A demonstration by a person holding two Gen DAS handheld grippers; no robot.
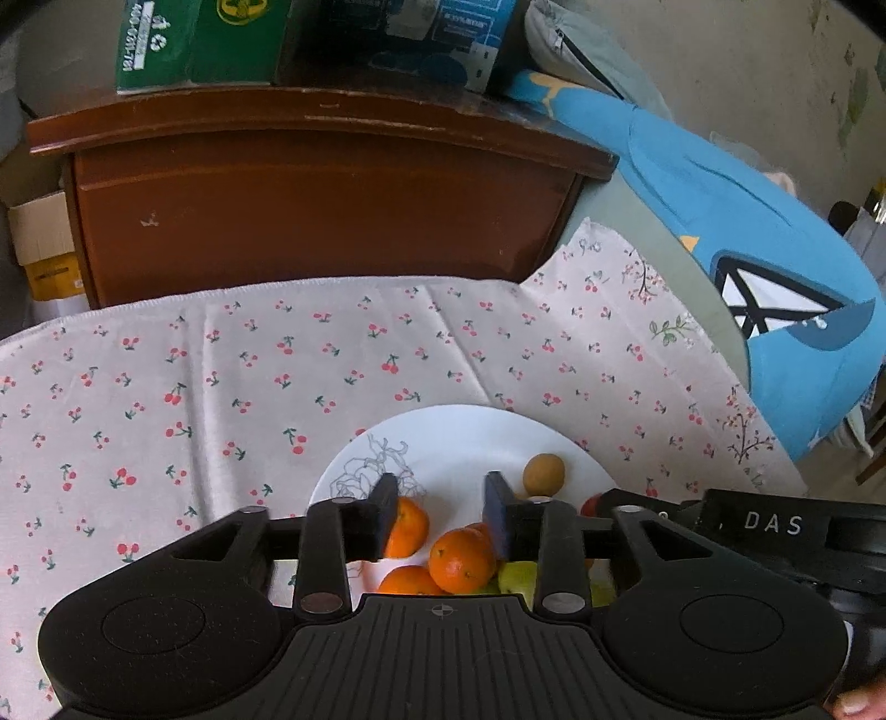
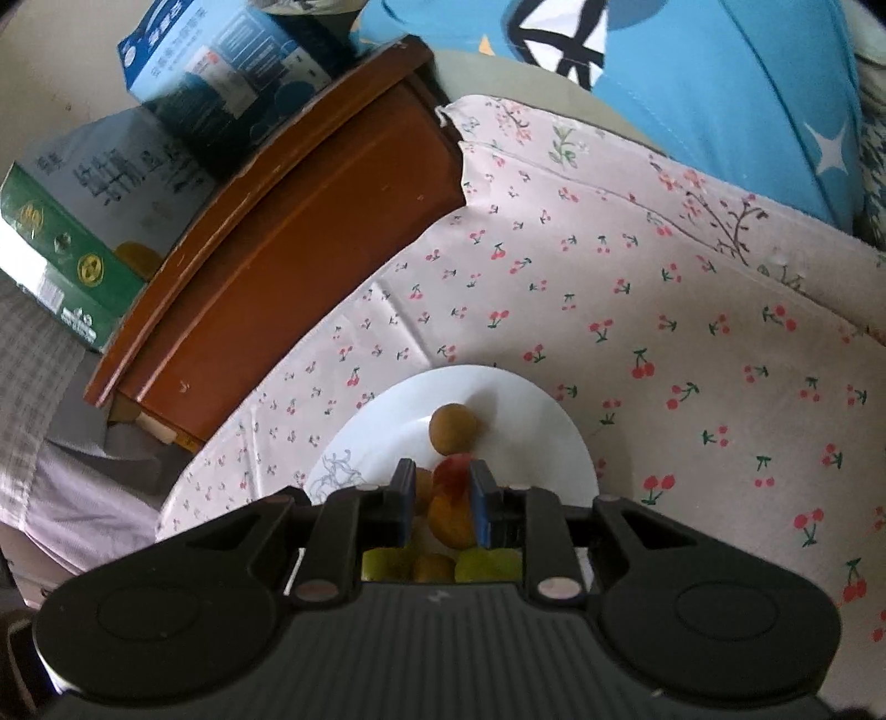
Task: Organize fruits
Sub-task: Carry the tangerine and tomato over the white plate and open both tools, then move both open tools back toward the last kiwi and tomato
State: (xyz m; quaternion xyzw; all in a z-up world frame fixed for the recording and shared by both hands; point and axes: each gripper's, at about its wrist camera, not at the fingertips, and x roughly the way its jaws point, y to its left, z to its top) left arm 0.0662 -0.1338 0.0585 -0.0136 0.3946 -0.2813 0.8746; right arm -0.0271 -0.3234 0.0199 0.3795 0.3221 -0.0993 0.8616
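Observation:
A white plate point(image 1: 459, 437) with a grey line drawing sits on the cherry-print cloth and holds several fruits. In the left wrist view I see tangerines point(image 1: 462, 559), a green fruit point(image 1: 518, 576) and a small brown fruit point(image 1: 544, 473). My left gripper point(image 1: 441, 512) is open above the tangerines and holds nothing. In the right wrist view the plate point(image 2: 526, 399) holds the brown fruit point(image 2: 454, 427), green fruits point(image 2: 487, 565) and tangerines. My right gripper point(image 2: 443, 501) has its jaws close around a red-and-yellow fruit point(image 2: 453, 479); contact with the pads is unclear.
The cherry-print cloth point(image 1: 221, 376) covers the table. A brown wooden cabinet point(image 1: 310, 205) stands behind it with green and blue boxes point(image 1: 210, 44) on top. A blue cushion point(image 1: 764, 255) lies at the right. The right gripper's body point(image 1: 775, 526) shows beside the left one.

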